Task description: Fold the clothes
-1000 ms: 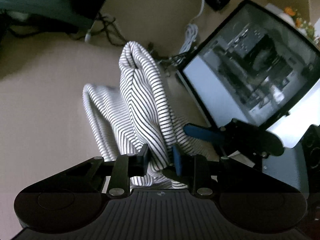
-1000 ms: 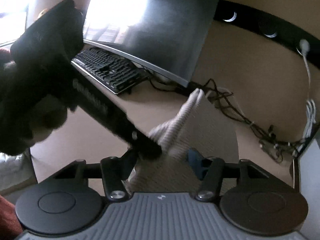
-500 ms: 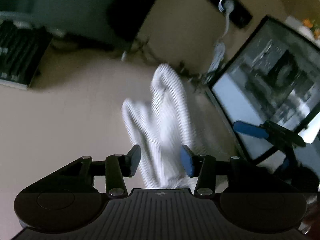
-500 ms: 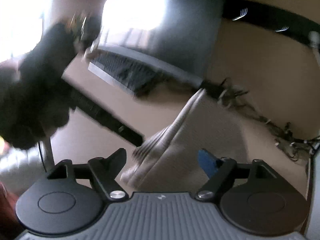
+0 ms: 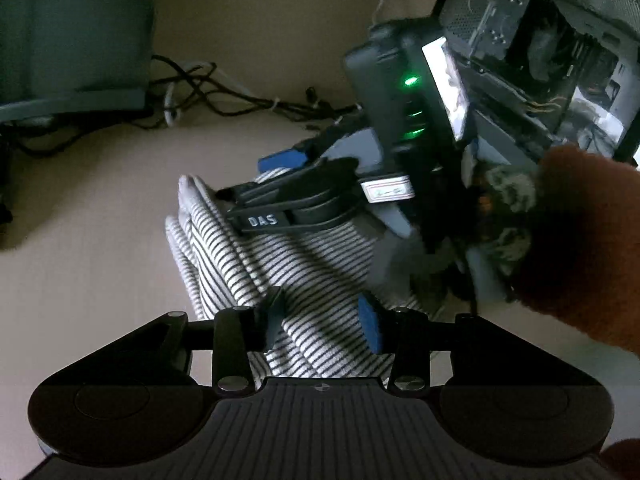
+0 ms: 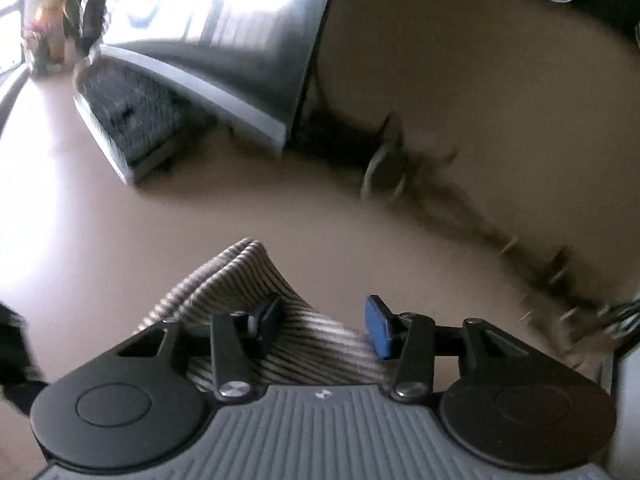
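A black-and-white striped garment (image 5: 288,264) lies bunched in folds on the beige desk (image 5: 80,216). My left gripper (image 5: 322,322) is open, its fingers straddling the near end of the cloth just above it. The right gripper (image 5: 280,184) shows in the left wrist view, over the far end of the garment, held by a hand in a rust sleeve (image 5: 576,248). In the right wrist view the right gripper (image 6: 326,326) is open over a striped fold (image 6: 248,280), with cloth between the spread fingers.
A monitor (image 6: 224,40) and keyboard (image 6: 132,120) stand at the back of the desk. Tangled cables (image 5: 224,96) run along the wall. A second screen or glass-sided case (image 5: 560,40) stands at the right. A dark monitor base (image 5: 72,32) is at the far left.
Both grippers have opened and let go of the striped garment, which dropped from a raised peak onto the desk. The right gripper has swung in over its far end.
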Demonstrator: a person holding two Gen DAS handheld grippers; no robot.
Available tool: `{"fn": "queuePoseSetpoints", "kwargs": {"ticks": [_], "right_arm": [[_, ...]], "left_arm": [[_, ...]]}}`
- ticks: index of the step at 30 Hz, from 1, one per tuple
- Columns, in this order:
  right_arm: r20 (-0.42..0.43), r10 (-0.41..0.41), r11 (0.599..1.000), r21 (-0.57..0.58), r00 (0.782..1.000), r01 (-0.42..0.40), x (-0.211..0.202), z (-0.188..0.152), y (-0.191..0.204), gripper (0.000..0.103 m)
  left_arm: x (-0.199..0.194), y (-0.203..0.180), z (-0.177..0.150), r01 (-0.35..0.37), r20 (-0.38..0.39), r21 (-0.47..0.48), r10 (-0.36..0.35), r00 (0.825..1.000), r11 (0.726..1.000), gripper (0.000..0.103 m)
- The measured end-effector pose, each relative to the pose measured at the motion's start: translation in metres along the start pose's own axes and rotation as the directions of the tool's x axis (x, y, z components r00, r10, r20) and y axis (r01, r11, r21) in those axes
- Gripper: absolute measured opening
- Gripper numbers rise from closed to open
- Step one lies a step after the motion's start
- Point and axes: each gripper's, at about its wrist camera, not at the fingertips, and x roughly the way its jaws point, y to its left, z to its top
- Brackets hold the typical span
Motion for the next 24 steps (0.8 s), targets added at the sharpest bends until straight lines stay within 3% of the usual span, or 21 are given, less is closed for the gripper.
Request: {"fn": "queuePoseSetpoints", "kwargs": {"ticks": [4,7,9,10,20,24], "right_arm": [[-0.014,0.005,1.0,0.029,1.0,-0.005,0.002,0.002,-0.003,0.05],[-0.009,-0.003,0.994,0.105,1.0,0.004,-0.006,0.003,-0.016,0.073],[0.013,-0.007,0.982,0.188,1.0,0.004,-0.021,0.002,-0.029,0.098],[0.033,-0.001,0.975,0.223,0.999,-0.006,-0.031,-0.001,-0.036,0.103],[-0.035,0.013,0.9,0.436,0.999,0.003,-0.028,-0.062,-0.06,0.103],[-0.025,0.016,0.9,0.436,1.0,-0.003,-0.028,-0.063,-0.061,0.103]], "left_arm": [[-0.002,0.004,-0.005,0.011,0.004,-0.007,-0.011,1.0,1.0,0.044],[-0.005,0.006,-0.007,0.017,0.007,-0.011,-0.017,1.0,1.0,0.044],[-0.004,0.005,-0.005,0.02,0.008,-0.013,-0.019,1.0,1.0,0.045],[-0.004,0.005,-0.005,0.022,0.009,-0.016,-0.022,1.0,1.0,0.044],[0.001,0.005,-0.005,0.021,0.009,0.004,-0.021,1.0,1.0,0.046],[0.001,0.003,-0.006,0.021,0.013,0.015,-0.021,1.0,1.0,0.05]]}}
